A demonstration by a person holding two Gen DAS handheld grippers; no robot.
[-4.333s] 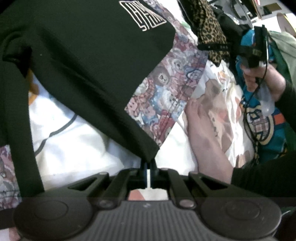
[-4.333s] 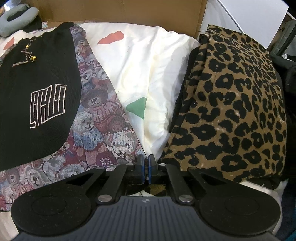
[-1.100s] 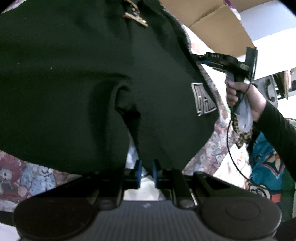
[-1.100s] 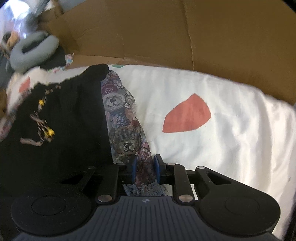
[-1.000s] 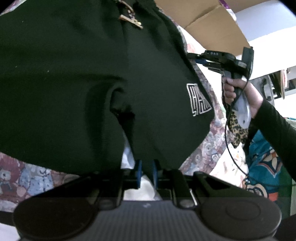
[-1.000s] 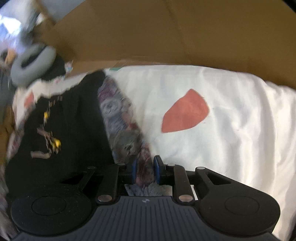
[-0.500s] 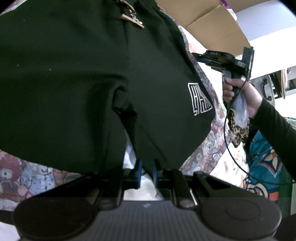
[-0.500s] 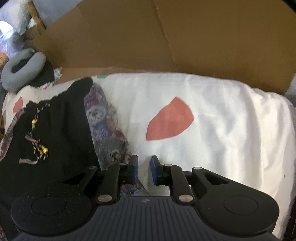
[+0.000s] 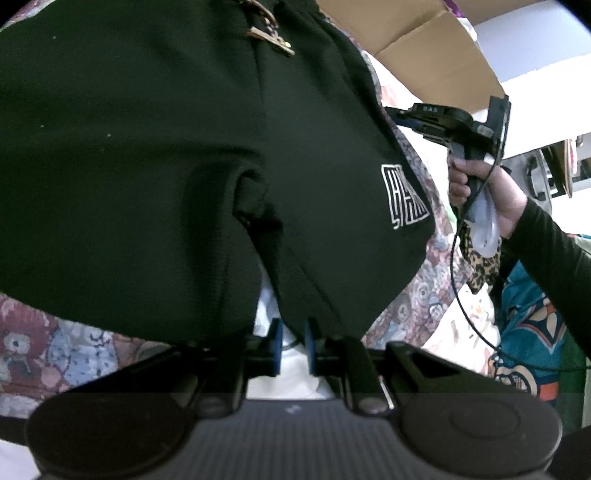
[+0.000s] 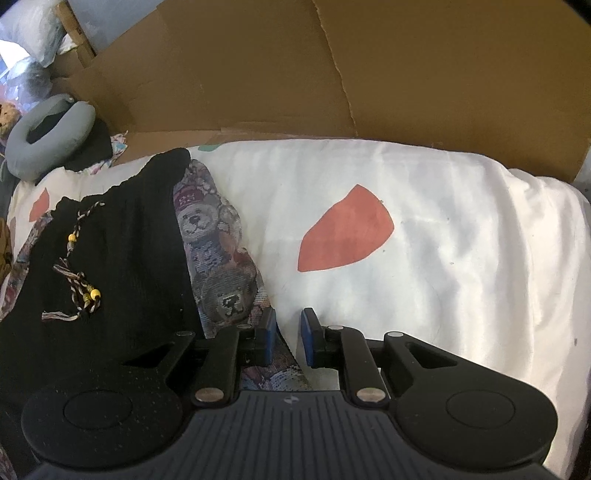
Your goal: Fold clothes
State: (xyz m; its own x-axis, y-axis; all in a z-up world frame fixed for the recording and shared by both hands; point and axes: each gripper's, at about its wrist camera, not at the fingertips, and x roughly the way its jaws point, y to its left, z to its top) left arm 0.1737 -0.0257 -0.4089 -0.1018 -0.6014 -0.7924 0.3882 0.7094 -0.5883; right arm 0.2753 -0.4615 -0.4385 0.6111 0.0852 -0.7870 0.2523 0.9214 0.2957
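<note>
Directly ahead of the left gripper (image 9: 293,345) lie the black shorts (image 9: 155,155), spread flat over a teddy-bear print cloth (image 9: 44,354); their lower hem hangs just over the blue pads, which stand slightly apart with nothing pinched between them, white fabric showing in the gap. Only the left wrist view shows the white outlined logo (image 9: 405,199) on the leg to the gripper's right, and the crotch seam puckered into a fold ahead of the fingers; the braided drawstring (image 9: 269,35) sits at the far edge, by the waistband.

From the right wrist view the same shorts (image 10: 110,258) fill the left side — the drawstring (image 10: 77,291) with yellow beads is plain here, frayed at its end; the bear cloth (image 10: 218,266) shows as a strip along their right edge. The right gripper (image 10: 288,341) has its jaws spread, empty, the left pad over that bear strip and the right pad over a white sheet (image 10: 461,258) with a red patch; brown cardboard (image 10: 332,74) rises beyond, and a grey neck pillow (image 10: 48,136) lies far left.

Rightward in the left view, a hand (image 9: 480,188) in a dark sleeve grips the other tool's handle — a cable hangs from it.
</note>
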